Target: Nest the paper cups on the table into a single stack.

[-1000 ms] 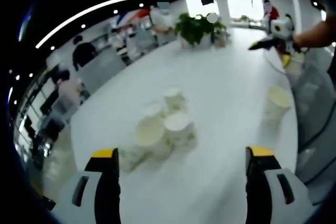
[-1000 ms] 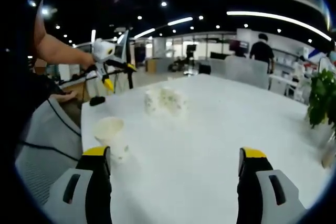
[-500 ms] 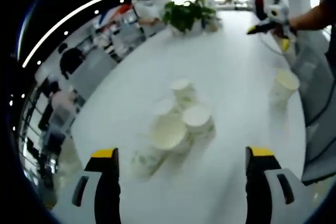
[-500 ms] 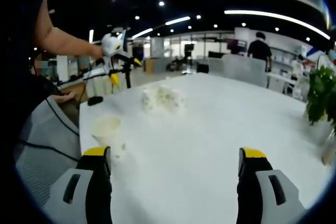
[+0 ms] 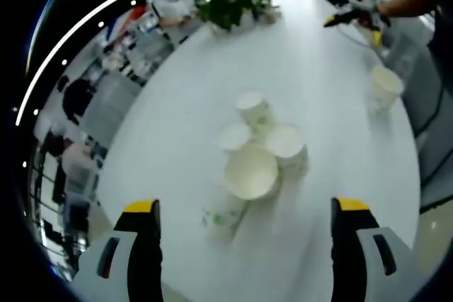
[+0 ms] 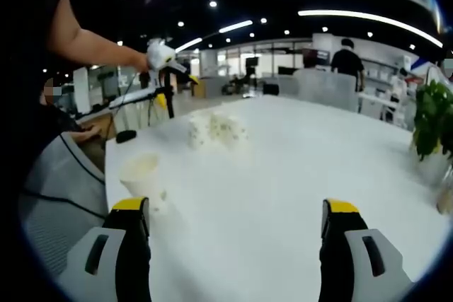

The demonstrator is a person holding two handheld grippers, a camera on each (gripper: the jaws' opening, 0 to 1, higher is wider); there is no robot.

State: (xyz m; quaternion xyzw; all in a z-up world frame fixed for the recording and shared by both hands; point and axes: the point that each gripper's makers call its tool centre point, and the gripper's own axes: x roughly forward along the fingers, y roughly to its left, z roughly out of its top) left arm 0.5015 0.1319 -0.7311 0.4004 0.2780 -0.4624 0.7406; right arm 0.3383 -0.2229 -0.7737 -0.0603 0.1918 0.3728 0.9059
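1. White paper cups sit in a tight cluster (image 5: 258, 150) near the middle of a white worktop (image 5: 325, 83), seen from above in the left gripper view. At least three stand upright and touching; the nearest, widest-looking one (image 5: 251, 172) shows its open mouth.
2. One cup (image 5: 225, 216) lies on its side, its base end against the cluster.
3. A lone cup (image 5: 385, 87) stands upright well apart, near the worktop edge; the right gripper view shows it (image 6: 144, 178) just beyond that gripper's left finger.
4. Left gripper (image 5: 245, 245) hovers over the cluster, fingers wide apart, holding nothing.
5. Right gripper (image 6: 234, 245) is low over the worktop, fingers also spread wide and empty.
6. Judged step: the approach, with no cup nested yet. The next move likely calls for lowering the open fingers around one rim, lifting it straight, and setting it mouth-up into a neighbour.
7. Hard to make out: the cluster is small and blurred in the right gripper view (image 6: 214, 131), so the exact cup count is uncertain. A plant (image 5: 228, 5) and distant people are blurred too.
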